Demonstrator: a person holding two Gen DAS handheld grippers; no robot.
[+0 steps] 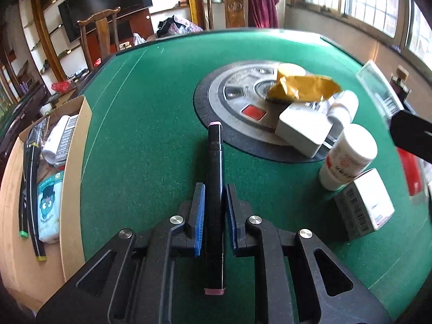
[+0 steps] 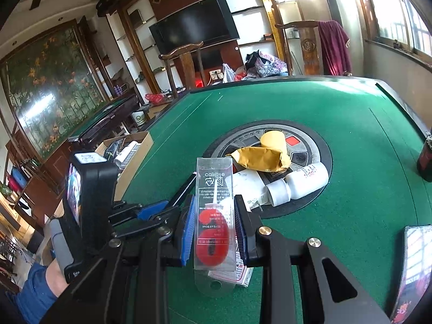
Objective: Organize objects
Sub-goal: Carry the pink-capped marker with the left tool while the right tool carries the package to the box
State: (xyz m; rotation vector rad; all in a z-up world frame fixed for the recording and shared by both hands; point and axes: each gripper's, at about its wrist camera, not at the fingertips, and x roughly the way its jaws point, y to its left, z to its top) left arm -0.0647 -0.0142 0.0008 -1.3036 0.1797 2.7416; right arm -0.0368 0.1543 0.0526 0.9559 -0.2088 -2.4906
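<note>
My left gripper (image 1: 213,189) is shut on a black marker pen (image 1: 214,178) with pink end caps, held lengthwise above the green felt table (image 1: 151,124). My right gripper (image 2: 214,202) is shut on a clear plastic package (image 2: 214,189) with a red item inside. A cardboard box (image 1: 73,162) at the table's left edge holds a tissue pack, a white packet and long black sticks; it also shows in the right wrist view (image 2: 135,148). The left gripper (image 2: 172,202) appears in the right wrist view, left of my right gripper.
On the table's round centre panel (image 1: 243,105) lie a yellow bag (image 1: 302,86), a white adapter (image 1: 302,132) and white bottles (image 1: 348,159). A small carton (image 1: 364,205) stands at the right. A dark can (image 2: 426,159) and a glossy pack (image 2: 415,267) sit at the table's right side.
</note>
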